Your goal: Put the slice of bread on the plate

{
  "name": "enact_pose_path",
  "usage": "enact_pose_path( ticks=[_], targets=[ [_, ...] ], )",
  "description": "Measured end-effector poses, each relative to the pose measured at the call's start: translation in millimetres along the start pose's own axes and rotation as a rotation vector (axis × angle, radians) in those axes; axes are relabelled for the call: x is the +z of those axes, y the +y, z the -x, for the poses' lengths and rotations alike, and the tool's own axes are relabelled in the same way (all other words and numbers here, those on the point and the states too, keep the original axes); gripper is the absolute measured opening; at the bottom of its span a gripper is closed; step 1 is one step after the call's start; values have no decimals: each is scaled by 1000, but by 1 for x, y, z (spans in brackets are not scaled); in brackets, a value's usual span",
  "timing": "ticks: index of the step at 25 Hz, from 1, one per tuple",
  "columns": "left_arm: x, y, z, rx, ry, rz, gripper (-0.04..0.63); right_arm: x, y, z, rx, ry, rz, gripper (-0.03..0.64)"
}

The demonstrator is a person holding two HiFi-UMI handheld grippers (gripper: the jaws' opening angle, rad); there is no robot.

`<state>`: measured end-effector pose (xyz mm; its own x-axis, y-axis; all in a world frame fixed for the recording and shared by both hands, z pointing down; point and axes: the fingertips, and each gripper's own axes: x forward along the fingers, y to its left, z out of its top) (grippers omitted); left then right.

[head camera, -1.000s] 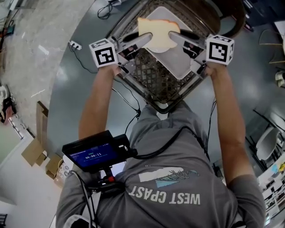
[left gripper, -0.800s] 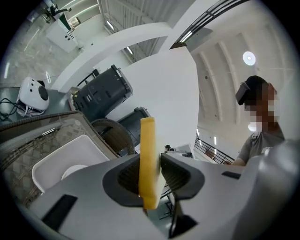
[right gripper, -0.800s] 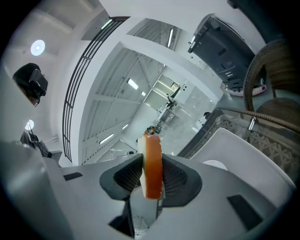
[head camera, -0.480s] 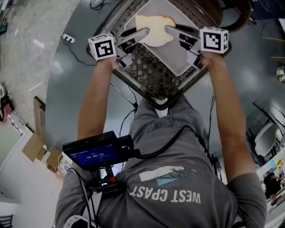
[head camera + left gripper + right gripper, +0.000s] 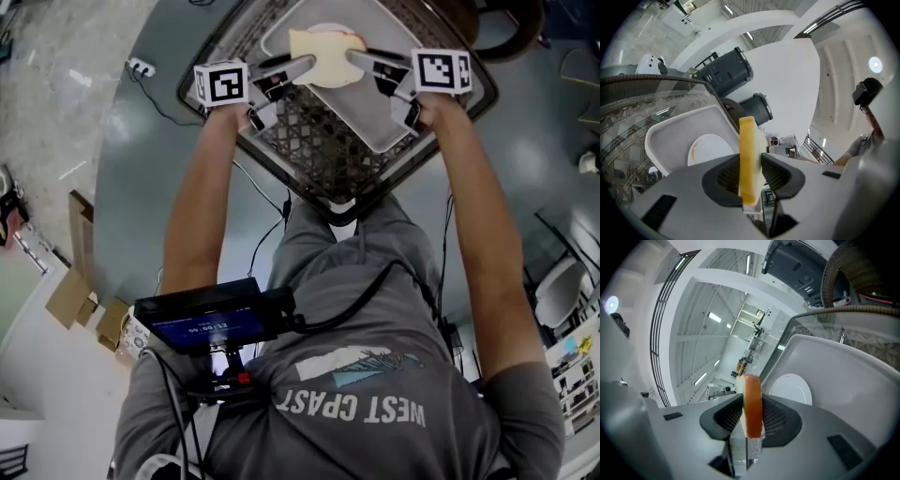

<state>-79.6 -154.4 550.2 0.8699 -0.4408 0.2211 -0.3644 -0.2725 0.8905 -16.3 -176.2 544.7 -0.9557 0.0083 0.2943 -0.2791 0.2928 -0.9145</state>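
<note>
A slice of bread (image 5: 325, 54), pale with a tan crust, hangs level between my two grippers, just above a small round white plate (image 5: 330, 28) lying in a white tray (image 5: 375, 108). My left gripper (image 5: 305, 66) has the slice's left edge (image 5: 747, 150) between its pads; its jaws are opening while still touching the bread. My right gripper (image 5: 356, 58) is shut on the opposite edge (image 5: 752, 399). The plate (image 5: 710, 147) shows under the bread in the left gripper view, and the plate (image 5: 790, 387) lies to the right of it in the right gripper view.
The tray (image 5: 843, 376) rests on a glass-topped lattice table (image 5: 319, 155). A dark chair (image 5: 506, 23) stands behind the table. A power strip (image 5: 141, 67) and cardboard boxes (image 5: 70, 319) lie on the floor at left. Grey bins (image 5: 726, 75) stand beyond the table.
Both grippers have sunk together with the bread slice toward the tray and plate, rolling slightly; in the head view they have shifted up the picture.
</note>
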Motion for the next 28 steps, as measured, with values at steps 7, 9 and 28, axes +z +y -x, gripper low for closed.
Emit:
enact_pose_path(
  ticks=[7,9,28],
  targets=[
    [-19,24,0,28,88,40,110,-10,-28,-7,-44,46,-28,117],
    [-22,29,-1,30,103,50,110,-12,-32,-10,-44,56,-19,117],
    [-32,60,-4,165,281,66,127,-9,-52,-22,-121,100,80,117]
  ],
)
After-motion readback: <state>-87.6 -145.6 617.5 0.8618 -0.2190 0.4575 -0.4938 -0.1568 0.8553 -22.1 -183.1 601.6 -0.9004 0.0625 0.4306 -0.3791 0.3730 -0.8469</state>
